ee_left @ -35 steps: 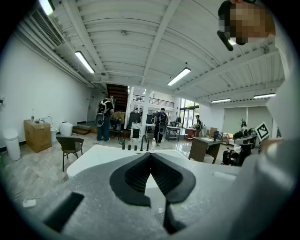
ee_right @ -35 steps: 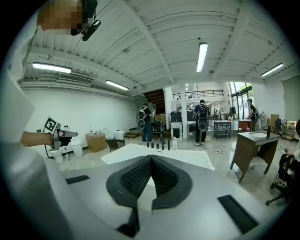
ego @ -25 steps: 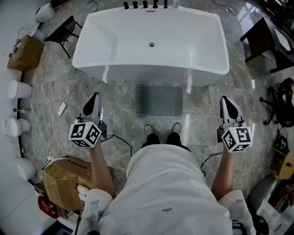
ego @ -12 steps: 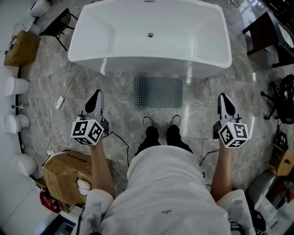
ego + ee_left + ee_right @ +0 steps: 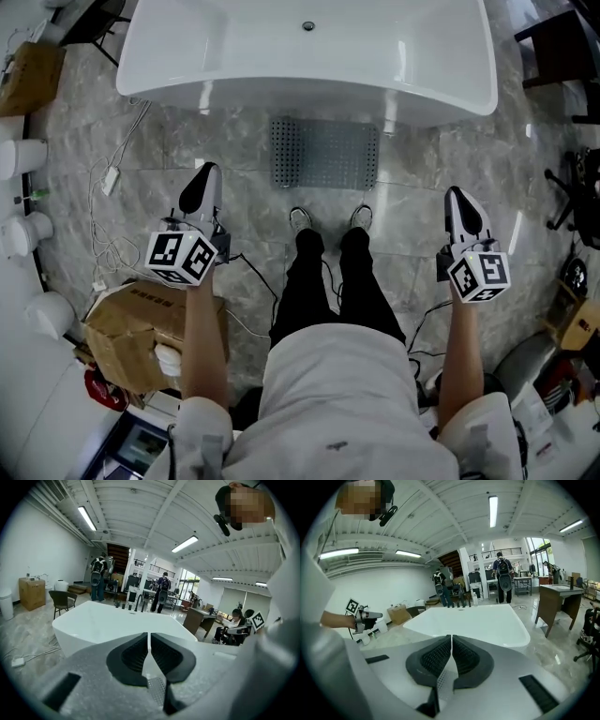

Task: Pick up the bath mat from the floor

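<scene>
The bath mat (image 5: 324, 153), grey and full of small holes, lies flat on the marble floor between the white bathtub (image 5: 309, 92) and the person's shoes (image 5: 328, 234). My left gripper (image 5: 206, 172) hangs in the air left of the mat, shut and empty. To the mat's right my right gripper (image 5: 457, 195) is also shut with nothing in it. Both are well apart from the mat. In the left gripper view the jaws (image 5: 148, 637) meet, pointing at the tub (image 5: 108, 623). The right gripper view shows its jaws (image 5: 451, 639) closed the same way.
A cardboard box (image 5: 141, 333) sits on the floor at my left, with white cables (image 5: 112, 234) beyond it. White round fixtures (image 5: 21, 155) line the left wall. Dark furniture (image 5: 567, 42) and a chair stand at the right. People with backpacks (image 5: 98, 576) stand beyond the tub.
The head view has shifted, so tub and mat sit higher in the frame and the legs show more. Both grippers stay shut at either side. The mat has not moved.
</scene>
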`<state>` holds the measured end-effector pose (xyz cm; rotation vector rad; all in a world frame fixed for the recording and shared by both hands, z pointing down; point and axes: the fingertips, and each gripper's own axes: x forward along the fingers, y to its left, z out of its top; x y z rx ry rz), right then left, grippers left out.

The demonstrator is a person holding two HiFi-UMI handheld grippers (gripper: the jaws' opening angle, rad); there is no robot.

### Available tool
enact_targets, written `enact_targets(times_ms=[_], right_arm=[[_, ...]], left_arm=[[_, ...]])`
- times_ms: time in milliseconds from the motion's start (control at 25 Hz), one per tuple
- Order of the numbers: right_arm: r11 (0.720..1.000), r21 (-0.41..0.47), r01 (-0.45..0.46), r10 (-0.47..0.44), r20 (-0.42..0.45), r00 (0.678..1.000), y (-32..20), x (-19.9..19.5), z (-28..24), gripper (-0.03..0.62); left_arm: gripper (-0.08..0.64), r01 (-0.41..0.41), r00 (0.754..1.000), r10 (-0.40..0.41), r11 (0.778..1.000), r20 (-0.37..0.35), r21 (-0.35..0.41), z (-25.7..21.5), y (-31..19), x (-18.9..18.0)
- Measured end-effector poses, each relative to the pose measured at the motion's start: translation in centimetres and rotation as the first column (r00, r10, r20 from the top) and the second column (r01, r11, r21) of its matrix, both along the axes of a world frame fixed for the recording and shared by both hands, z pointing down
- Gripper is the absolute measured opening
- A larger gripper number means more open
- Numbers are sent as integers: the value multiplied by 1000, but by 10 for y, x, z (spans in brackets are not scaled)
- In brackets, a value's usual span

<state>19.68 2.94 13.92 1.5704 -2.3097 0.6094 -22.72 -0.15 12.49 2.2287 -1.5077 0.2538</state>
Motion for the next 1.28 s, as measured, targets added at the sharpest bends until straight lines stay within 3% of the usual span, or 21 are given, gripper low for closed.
enact_targets(times_ms=[320,640,840,1280], right_arm=[[993,-114,28,-31,-29,999,-6,-12,103,8],[973,-217,85,-84,13,996,-11,-32,227,8],[950,-288,117,-120,8,993,-12,-38,317,14],[881,-459,114,-155,-52,987,0,-43,516,119]], left_arm=[[14,-62,998,63,990,3,-130,118,-5,4],[15,-32,999,21,971,-49,-236,257,9,-7],[47,-15,999,4,942,-34,-336,361,25,-15],[156,12,1000,-11,861,4,-509,554,48,-29]])
